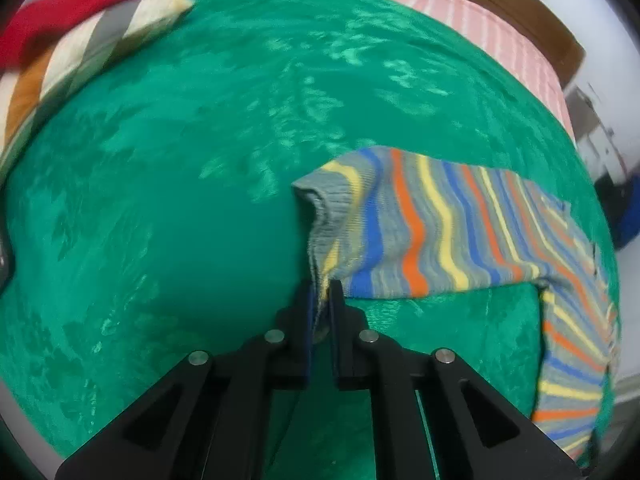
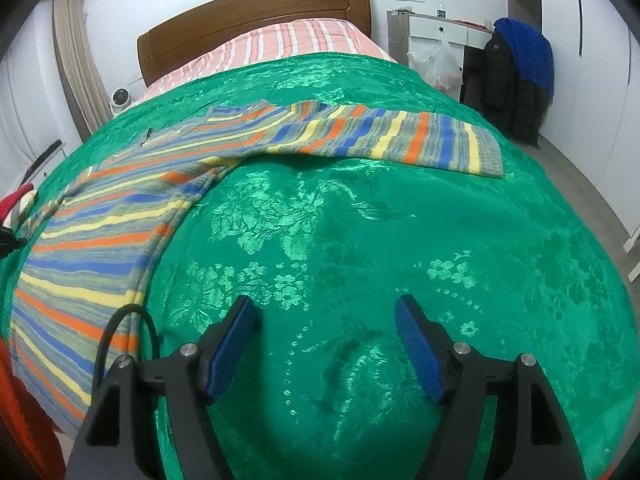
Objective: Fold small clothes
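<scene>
A small striped knit sweater [image 1: 432, 236], with blue, orange, yellow and grey bands, lies spread on a green bedspread [image 1: 180, 200]. In the left wrist view my left gripper [image 1: 322, 288] is shut on the edge of one sleeve's grey cuff, which is pinched between its tips. The sleeve rises slightly from the cover there. In the right wrist view the same sweater [image 2: 120, 216] lies at the left, its other sleeve [image 2: 400, 136] stretched flat to the right. My right gripper [image 2: 326, 312] hovers open over bare green cover [image 2: 360, 240], nothing between its blue pads [image 2: 416, 344].
A pink striped sheet [image 2: 288, 40] and wooden headboard [image 2: 256, 12] lie at the far end of the bed. Red and striped cloth items [image 1: 80, 20] sit at the cover's far left. A desk, a plastic bag and a chair with dark jackets [image 2: 516, 80] stand right of the bed.
</scene>
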The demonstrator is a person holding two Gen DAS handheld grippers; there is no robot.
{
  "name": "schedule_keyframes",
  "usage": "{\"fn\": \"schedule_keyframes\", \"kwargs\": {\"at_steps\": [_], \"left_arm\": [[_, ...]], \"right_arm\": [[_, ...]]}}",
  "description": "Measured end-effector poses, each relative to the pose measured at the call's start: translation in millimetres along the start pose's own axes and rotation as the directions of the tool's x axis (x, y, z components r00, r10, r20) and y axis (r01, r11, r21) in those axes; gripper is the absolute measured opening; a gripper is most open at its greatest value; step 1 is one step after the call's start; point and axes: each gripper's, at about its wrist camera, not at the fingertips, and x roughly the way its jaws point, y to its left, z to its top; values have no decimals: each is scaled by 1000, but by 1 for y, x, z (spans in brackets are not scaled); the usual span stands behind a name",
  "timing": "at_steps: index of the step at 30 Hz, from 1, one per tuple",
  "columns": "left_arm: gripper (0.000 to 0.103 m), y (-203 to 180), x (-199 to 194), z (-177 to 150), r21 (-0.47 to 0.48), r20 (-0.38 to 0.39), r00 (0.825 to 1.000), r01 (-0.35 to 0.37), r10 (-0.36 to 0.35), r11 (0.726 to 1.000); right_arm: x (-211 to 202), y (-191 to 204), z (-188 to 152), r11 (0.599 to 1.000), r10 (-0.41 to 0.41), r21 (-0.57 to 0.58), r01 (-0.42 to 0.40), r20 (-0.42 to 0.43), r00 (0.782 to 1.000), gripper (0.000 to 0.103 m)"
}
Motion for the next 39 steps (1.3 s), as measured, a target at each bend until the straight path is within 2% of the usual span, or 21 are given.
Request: {"fn": "schedule_keyframes", "kwargs": {"at_steps": [2,4,6,9,11,14,16,17,20,23,24,25,29,39], "left_arm": [[29,-4,-7,-5,-1,32,999,13,-13,1000],[74,-3,-25,-12,17,99,995,11,-12,1000],[94,-3,-44,-23,64,187,982,-24,12,998],[96,-9,-48,-30,149,238,968,-115,78,982],[96,-14,-48,-31,171,288,953,-143,89,975],[96,-31,-58,-33,207,381,924,-128,40,970],[97,-52,-58,-31,267,420,908,-123,0,956],[97,-60,-55,-30,301,419,908,-117,-21,946],[97,-82,-29,-15,363,355,931,-60,-79,930],[103,-87,12,-2,349,281,959,-81,-21,934],[103,-86,36,1,353,206,978,-101,28,930],[103,-87,51,0,359,151,987,-104,53,928],[103,-86,46,-4,361,185,981,-117,52,925],[103,-88,47,-5,359,181,982,-113,49,927]], "right_arm": [[0,1,1,1000,-5,-3,5,-3,1000,73],[-2,1,2,1000,-9,-2,9,-4,1000,73],[-6,2,1,1000,-21,-3,21,0,1000,73],[-7,3,0,999,-47,-9,47,0,999,74],[-4,7,0,997,-67,-22,67,0,998,74],[-1,11,2,996,-87,-35,87,5,996,74],[1,14,2,994,-106,-41,106,3,994,74],[1,15,2,993,-113,-44,113,3,994,74],[2,18,2,990,-129,-52,129,1,992,75],[6,19,1,989,-142,-50,142,3,990,79],[7,19,1,988,-145,-49,145,3,989,80],[8,20,1,988,-148,-48,148,3,989,80],[10,20,2,987,-153,-42,152,-5,988,82],[17,23,3,985,-172,-30,172,-15,985,88]]}}
